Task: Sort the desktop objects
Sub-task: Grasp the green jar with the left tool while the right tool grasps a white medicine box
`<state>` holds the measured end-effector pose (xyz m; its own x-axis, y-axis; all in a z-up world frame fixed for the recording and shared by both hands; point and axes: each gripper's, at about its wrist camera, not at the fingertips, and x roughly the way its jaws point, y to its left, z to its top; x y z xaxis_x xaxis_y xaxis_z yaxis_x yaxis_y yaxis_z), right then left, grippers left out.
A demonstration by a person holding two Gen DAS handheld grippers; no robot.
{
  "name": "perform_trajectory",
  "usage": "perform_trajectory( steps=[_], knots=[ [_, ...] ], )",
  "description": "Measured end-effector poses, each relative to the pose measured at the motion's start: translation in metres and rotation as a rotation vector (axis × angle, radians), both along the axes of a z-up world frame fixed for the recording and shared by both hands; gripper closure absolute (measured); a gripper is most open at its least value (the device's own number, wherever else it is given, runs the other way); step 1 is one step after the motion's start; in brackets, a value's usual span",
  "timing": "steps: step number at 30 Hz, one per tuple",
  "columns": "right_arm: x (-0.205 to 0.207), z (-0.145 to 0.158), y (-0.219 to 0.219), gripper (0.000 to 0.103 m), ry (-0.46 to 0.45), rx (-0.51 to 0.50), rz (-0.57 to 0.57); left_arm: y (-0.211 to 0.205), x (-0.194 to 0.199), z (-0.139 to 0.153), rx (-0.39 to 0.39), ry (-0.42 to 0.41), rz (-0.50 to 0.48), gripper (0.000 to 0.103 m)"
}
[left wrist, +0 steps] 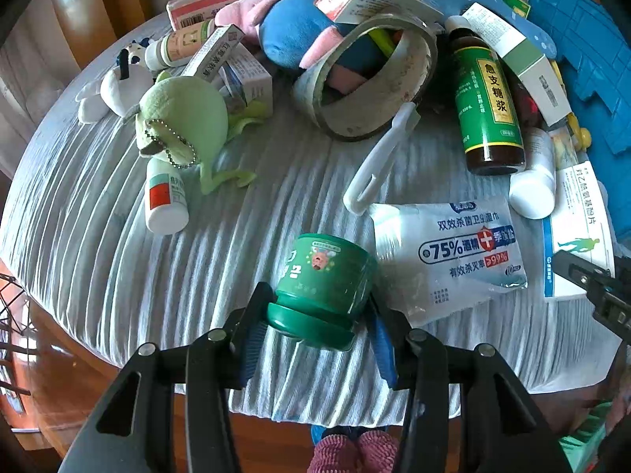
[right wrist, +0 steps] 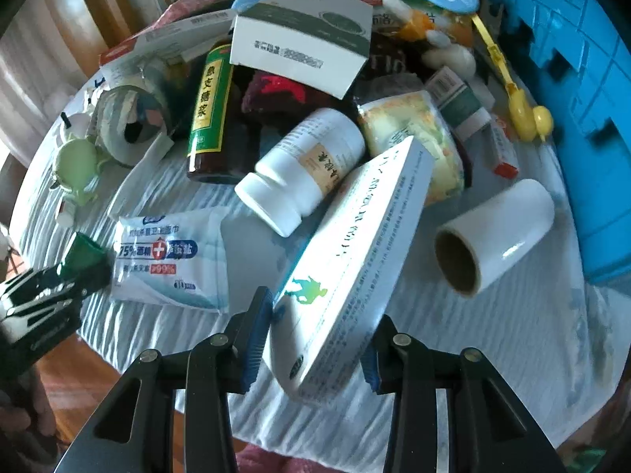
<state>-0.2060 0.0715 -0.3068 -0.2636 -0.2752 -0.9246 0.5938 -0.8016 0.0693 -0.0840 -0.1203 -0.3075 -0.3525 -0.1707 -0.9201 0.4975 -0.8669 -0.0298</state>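
Down at the near edge of the pale ribbed tablecloth, a small green plastic jar with a darker green lid lies on its side between the blue-padded fingers of the left gripper; both pads press against the jar, so that claw is clamped on it. In the right wrist view the same jar shows as a dark green shape at the tip of the left gripper, far left.

Just right of the jar lies a flat white-and-blue sachet of disinfectant wipes, printed with a red cross. Beyond the wipes, a long white cardboard medicine box with a green running figure sits tilted between the fingers of the right gripper, its far end resting against the clutter; the jaws have just been closing and both pads now touch the box's sides, gripping it.

Right of that box lies a white roll with a brown cardboard core. Behind the box lies a white plastic pill bottle on its side, and further back a brown syrup bottle with a green label. Behind the wipes sit a white plastic hook and a wide roll of grey tape. Left of the jar rests a green plush toy. A blue plastic basket stands at the far right.
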Motion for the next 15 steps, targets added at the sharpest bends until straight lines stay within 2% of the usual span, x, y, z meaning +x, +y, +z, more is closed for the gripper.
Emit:
perform_trajectory(
  steps=[1, 3, 4, 10, 15],
  knots=[
    [-0.001, -0.002, -0.001, 0.064, -0.003, 0.000, 0.000, 0.001, 0.001, 0.000, -0.001, 0.001, 0.003, 0.056],
    [-0.001, -0.003, -0.004, 0.075, -0.003, -0.005, 0.010, 0.002, 0.004, 0.001, -0.004, 0.002, 0.014, 0.057],
    [0.002, -0.002, -0.006, 0.078, 0.020, 0.021, 0.018, 0.002, 0.006, 0.003, -0.006, 0.006, 0.017, 0.057],
    [0.013, 0.018, 0.005, 0.085, 0.101, 0.043, 0.053, 0.011, 0.014, 0.033, -0.047, 0.077, 0.023, 0.057],
    [0.015, 0.047, 0.019, 0.086, 0.165, 0.014, 0.051, 0.021, 0.012, 0.069, -0.079, 0.158, 0.003, 0.057]
  ],
)
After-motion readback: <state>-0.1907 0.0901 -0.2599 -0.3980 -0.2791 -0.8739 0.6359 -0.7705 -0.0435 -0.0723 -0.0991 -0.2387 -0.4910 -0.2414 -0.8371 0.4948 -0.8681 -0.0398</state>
